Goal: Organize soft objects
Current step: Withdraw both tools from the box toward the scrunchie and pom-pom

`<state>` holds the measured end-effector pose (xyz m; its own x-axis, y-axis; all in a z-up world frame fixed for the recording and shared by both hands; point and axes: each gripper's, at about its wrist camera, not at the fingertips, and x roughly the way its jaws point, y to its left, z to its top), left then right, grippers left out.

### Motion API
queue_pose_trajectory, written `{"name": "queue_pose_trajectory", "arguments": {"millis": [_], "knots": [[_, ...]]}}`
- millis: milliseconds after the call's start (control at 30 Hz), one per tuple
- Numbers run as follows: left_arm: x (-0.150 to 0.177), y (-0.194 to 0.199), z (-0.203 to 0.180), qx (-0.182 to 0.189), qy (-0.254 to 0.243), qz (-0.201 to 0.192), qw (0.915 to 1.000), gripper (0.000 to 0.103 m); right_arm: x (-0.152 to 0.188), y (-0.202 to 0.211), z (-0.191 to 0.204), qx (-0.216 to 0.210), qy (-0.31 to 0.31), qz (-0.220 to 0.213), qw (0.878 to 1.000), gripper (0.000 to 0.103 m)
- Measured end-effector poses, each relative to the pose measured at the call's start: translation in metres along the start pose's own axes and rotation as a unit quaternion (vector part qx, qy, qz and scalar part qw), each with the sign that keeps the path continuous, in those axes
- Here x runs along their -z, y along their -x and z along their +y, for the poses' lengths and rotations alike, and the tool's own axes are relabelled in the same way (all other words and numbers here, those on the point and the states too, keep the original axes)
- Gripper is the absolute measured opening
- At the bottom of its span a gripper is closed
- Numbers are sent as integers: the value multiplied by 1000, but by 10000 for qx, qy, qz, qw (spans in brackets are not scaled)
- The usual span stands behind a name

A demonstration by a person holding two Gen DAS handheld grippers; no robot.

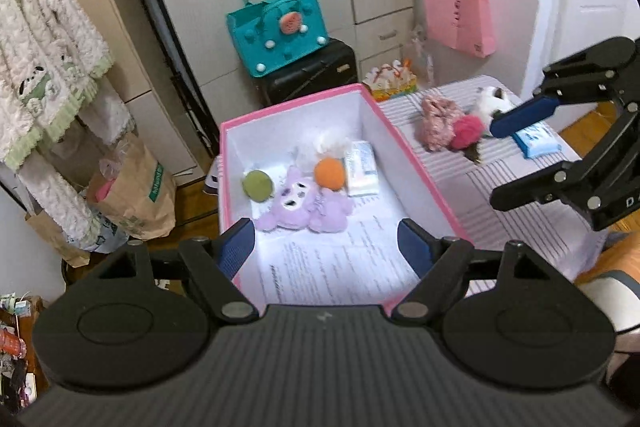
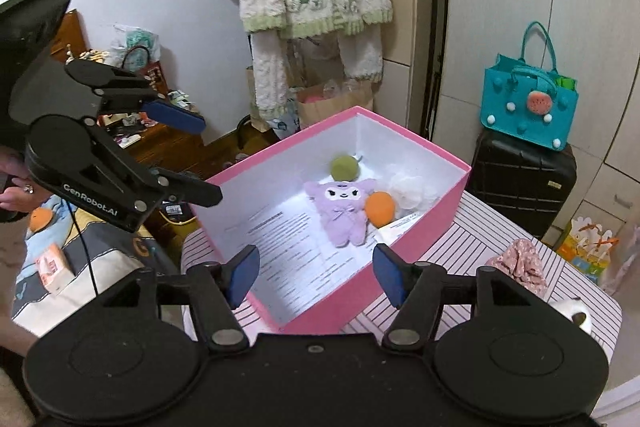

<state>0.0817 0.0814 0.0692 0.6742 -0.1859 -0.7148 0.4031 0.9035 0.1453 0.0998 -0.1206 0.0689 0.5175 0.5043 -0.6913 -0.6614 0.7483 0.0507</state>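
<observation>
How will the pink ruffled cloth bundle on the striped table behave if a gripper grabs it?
The pink cloth bundle looks crumpled and gathered, so it will probably squash and droop, not hold shape. It seems light for its bulk. Its ruffles touch the red pompom, so a lift may drag that along.

Left gripper [image 1: 326, 247] fingers apart; right gripper [image 2: 316, 277] likewise.

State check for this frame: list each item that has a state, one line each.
pink box: open, no lid on it
purple plush: lying in the box
orange ball: in the box
green ball: in the box
red pom-pom: still out on the striped table
left gripper: open, empty
right gripper: open, empty
</observation>
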Motion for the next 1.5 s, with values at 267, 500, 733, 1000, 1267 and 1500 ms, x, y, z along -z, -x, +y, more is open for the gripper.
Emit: {"name": "queue_pose_trajectory", "arguments": {"millis": [267, 500, 733, 1000, 1267, 1500], "knots": [[15, 21, -33, 46, -239, -40, 9997, 78, 25, 27, 11, -120, 90, -125, 9998, 77], [26, 38, -62, 178, -487, -123, 9986, 82, 53, 49, 19, -31, 141, -189, 9997, 81], [46, 36, -87, 296, -742, -133, 9967, 82, 89, 62, 19, 81, 95, -126, 9998, 82], [61, 18, -96, 592, -458, -32, 9972, 83, 130, 66, 13, 286, -208, -68, 9994, 83], [70, 6, -114, 831, -242, -180, 9961, 83, 154, 60, 0, 537, -439, -108, 9975, 83], [78, -16, -135, 994, -406, -26, 9942, 83, 168, 49, -16, 654, -581, -126, 9961, 83]]}}
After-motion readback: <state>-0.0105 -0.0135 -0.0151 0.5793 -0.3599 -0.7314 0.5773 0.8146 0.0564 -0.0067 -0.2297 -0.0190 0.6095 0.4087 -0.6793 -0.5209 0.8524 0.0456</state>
